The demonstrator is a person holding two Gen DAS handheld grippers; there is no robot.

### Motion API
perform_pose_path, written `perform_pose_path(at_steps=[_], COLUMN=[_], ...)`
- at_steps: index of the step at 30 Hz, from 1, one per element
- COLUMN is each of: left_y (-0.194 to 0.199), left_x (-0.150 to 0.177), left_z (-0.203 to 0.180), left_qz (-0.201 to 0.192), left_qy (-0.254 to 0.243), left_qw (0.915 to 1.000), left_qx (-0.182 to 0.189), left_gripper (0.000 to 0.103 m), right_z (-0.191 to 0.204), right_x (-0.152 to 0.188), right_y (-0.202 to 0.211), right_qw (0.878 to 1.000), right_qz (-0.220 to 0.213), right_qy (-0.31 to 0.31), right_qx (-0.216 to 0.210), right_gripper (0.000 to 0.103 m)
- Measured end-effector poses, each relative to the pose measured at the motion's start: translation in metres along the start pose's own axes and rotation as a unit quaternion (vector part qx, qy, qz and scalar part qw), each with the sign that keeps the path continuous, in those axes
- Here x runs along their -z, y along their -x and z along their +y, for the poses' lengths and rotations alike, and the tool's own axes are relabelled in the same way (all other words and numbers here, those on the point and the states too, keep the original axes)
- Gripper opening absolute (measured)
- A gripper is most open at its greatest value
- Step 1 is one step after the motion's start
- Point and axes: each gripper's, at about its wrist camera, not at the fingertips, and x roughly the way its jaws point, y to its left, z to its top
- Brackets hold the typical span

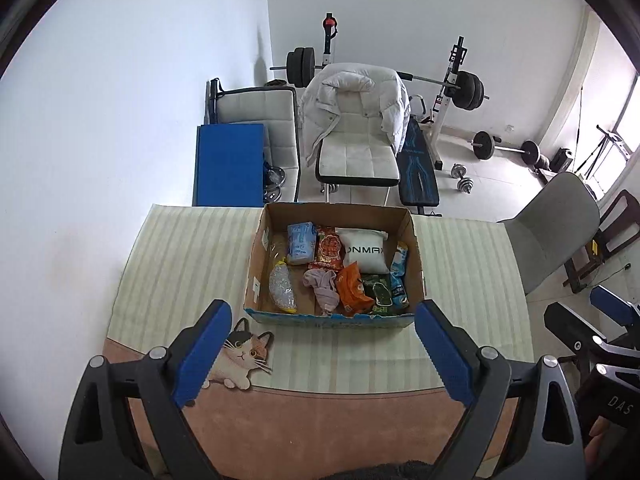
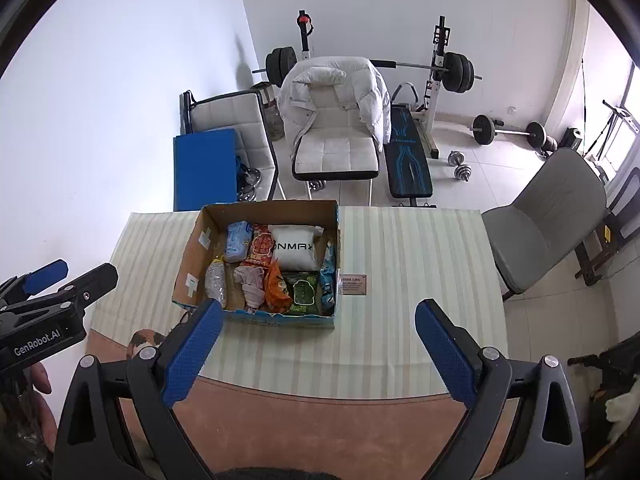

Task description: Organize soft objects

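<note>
- sitting on the pale striped tablecloth (image 1: 192,264), toward the far edge of the table, an open brown cardboard box (image 1: 416,256) holds all the soft items; none is in either tool.
- the left gripper (image 1: 323,354) hovers above the near part of the table with its blue-padded fingers (image 1: 202,356) spread wide and nothing between them; the box's near wall lies just beyond the fingertips.
- the right gripper (image 2: 318,354) hangs likewise, jaws wide apart and empty, with the box ahead and slightly left of centre in its view.
- in the box's far row lie a light blue tissue pack (image 1: 301,243), a red printed snack bag (image 1: 330,249) and a white pillow-like pouch with black lettering (image 1: 366,250), side by side.
- in the near row lie a clear bag of pale granules with yellow ends (image 1: 282,288), a crumpled pinkish-grey cloth (image 1: 322,286), an orange snack bag (image 1: 352,289) and a dark green packet (image 1: 380,292), touching one another.
- a blue and white packet (image 1: 399,276) stands against the right wall of the box.
- a cartoon cat print (image 1: 242,354) shows on the tablecloth beside the left finger of the left gripper.
- a small printed card (image 2: 353,283) lies on the cloth just right of the box.
- beyond the table stand a white chair draped with a white puffer jacket (image 1: 356,116), a barbell rack (image 1: 456,80) and a grey chair (image 1: 560,224).
</note>
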Motion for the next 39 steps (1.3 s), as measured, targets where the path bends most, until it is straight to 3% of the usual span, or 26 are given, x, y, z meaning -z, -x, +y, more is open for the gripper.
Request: perform_pose_path(at_steps=[5, 15, 19, 22, 39], left_y=[0.024, 0.046, 0.048, 0.051, 0.050], left_x=[0.013, 0.025, 0.028, 0.029, 0.030], left_z=[-0.001, -0.015, -0.021, -0.023, -0.030], left_qz=[-0.006, -0.033, -0.047, -0.060, -0.062], left_qy=[0.005, -0.005, -0.010, -0.007, -0.003], left_qw=[0.9999, 0.9994, 0.9985, 0.9976, 0.9977], left_qx=[0.012, -0.008, -0.026, -0.032, -0.026], left_gripper=[0.094, 0.094, 0.094, 0.103, 0.103], right_z=[0.004, -0.005, -0.011, -0.015, -0.028], right_x=[0.015, 0.033, 0.032, 0.033, 0.031], right_y=[0.040, 0.081, 0.082, 0.078, 0.080], right_qw=[1.000, 0.999, 0.998, 0.998, 0.998], right_qz=[-0.017, -0.043, -0.054, -0.052, -0.060], right_qy=[0.005, 0.007, 0.007, 0.004, 0.013], right_qx=[-0.004, 0.010, 0.026, 0.024, 0.033], right_gripper=[0.099, 0.099, 0.099, 0.103, 0.103])
